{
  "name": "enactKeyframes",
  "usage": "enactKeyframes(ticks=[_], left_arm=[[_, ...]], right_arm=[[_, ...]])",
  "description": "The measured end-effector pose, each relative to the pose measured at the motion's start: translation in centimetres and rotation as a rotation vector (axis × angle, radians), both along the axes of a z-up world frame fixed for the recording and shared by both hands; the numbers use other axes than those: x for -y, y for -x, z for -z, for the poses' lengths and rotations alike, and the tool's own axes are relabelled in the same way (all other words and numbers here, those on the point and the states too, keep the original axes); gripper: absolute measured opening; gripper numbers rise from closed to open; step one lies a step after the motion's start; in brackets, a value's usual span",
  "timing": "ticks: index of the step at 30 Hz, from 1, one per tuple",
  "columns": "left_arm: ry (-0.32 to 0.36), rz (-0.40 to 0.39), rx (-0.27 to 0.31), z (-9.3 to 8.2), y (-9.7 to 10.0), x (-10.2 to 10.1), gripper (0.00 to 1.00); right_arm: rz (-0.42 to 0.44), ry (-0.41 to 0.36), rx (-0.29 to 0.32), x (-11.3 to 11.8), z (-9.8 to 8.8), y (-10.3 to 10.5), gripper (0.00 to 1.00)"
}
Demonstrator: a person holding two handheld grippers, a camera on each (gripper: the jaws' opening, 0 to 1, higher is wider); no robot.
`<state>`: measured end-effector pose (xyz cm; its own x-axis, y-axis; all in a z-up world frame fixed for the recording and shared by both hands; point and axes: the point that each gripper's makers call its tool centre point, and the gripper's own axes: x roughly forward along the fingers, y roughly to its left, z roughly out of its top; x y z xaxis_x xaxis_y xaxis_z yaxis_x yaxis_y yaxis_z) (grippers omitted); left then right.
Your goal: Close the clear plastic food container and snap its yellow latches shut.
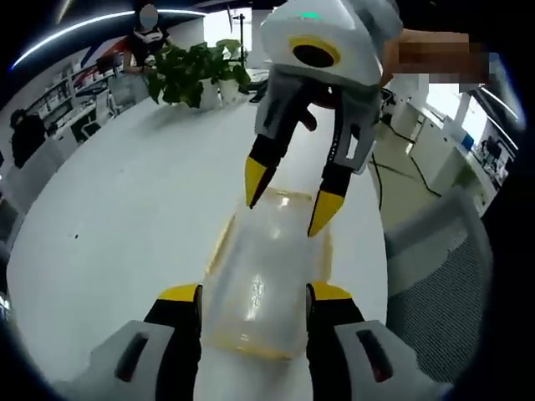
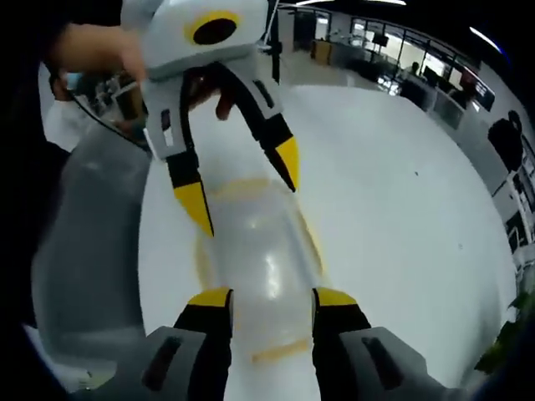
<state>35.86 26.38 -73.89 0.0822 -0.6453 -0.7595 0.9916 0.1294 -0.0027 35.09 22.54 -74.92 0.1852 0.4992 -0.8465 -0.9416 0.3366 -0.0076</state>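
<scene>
Bright, even indoor light falls from ceiling strips and windows — shadows stay soft. The white table glares, and highlights streak the clear container. Fisheye bending warps the edges — slight motion blur softens both views.

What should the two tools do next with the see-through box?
Probably squeeze inward on the end latches. Both tools, left and right, sit open at opposite ends of the clear container on the white table, with its lid seemingly already on.
</scene>
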Motion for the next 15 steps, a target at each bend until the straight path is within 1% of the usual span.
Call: enactKeyframes(ticks=[3, 6, 10, 15], left_arm=[[0.003, 0.044, -0.002, 0.1, 0.6, 0.4, 0.48], [0.001, 0.065, -0.005, 0.3, 0.9, 0.7, 0.47], [-0.009, 0.064, -0.01, 0.7, 0.7, 0.9, 0.46], [-0.006, 0.072, -0.015, 0.8, 0.8, 1.3, 0.46]], right_arm=[[-0.007, -0.02, -0.005, -0.8, 0.0, -0.1, 0.36], [-0.017, -0.025, -0.01, -1.3, 0.3, -0.1, 0.36], [-0.033, -0.01, 0.002, -1.5, 0.7, -0.4, 0.36], [-0.031, -0.018, 0.008, -1.6, 0.6, -1.1, 0.36]])
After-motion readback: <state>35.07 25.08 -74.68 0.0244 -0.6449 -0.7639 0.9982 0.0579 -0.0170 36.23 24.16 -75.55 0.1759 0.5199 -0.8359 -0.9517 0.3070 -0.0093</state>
